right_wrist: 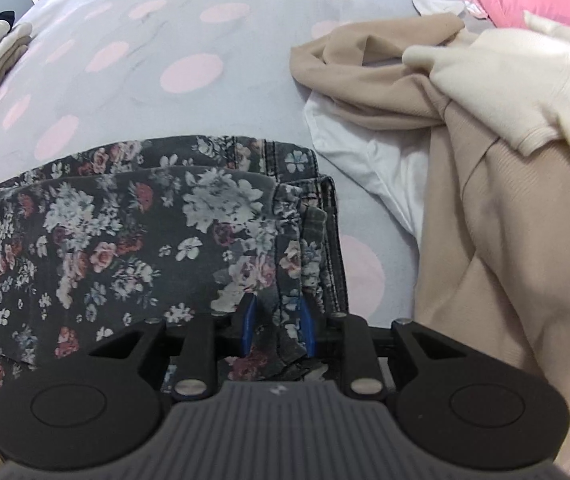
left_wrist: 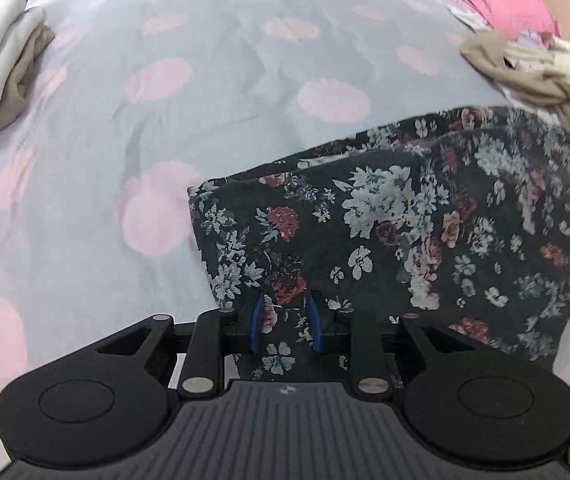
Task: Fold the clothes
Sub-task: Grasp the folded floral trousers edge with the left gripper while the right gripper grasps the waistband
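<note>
We note the floral garment [left_wrist: 385, 232] folded on the spotted bed [left_wrist: 205, 92]; left hand-held gripper [left_wrist: 285, 320] and right hand-held gripper [right_wrist: 277, 322] each pinch its near edge; only the right view shows its denim seams beside the beige pile [right_wrist: 465, 160].

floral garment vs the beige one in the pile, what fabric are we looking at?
Floral garment: looks like printed denim or cotton twill, matte; heavy double-stitched seams and a visible diagonal weave at its right edge. Beige garment: probably a soft knit such as jersey or fleece; smooth matte drape, with fine ribbing on one panel.
</note>
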`<move>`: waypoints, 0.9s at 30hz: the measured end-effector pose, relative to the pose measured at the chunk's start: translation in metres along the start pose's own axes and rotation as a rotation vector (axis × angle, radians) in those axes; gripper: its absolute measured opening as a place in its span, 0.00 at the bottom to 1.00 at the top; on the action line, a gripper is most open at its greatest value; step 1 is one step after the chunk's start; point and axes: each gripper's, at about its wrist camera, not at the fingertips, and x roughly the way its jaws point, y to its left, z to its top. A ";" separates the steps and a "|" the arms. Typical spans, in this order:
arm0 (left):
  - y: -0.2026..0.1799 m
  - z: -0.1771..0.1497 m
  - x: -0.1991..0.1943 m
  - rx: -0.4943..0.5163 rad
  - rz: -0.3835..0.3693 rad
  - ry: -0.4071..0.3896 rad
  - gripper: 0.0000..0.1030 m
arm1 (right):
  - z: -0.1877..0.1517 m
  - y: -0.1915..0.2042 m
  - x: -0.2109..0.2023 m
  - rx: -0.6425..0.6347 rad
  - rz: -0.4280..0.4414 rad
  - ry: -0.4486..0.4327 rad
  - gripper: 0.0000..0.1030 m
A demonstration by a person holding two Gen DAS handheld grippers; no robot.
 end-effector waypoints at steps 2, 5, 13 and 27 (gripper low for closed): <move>-0.003 0.001 0.000 0.011 0.017 0.007 0.22 | 0.001 -0.001 0.005 0.000 -0.005 0.013 0.32; -0.006 0.004 -0.009 0.003 0.033 -0.002 0.23 | 0.000 -0.001 0.006 -0.004 0.000 0.014 0.33; 0.017 0.003 -0.022 -0.139 0.123 -0.020 0.63 | -0.003 -0.004 0.004 0.013 0.007 0.020 0.40; 0.034 -0.023 0.014 -0.365 -0.044 0.047 0.73 | 0.001 -0.010 0.004 0.074 0.022 0.030 0.42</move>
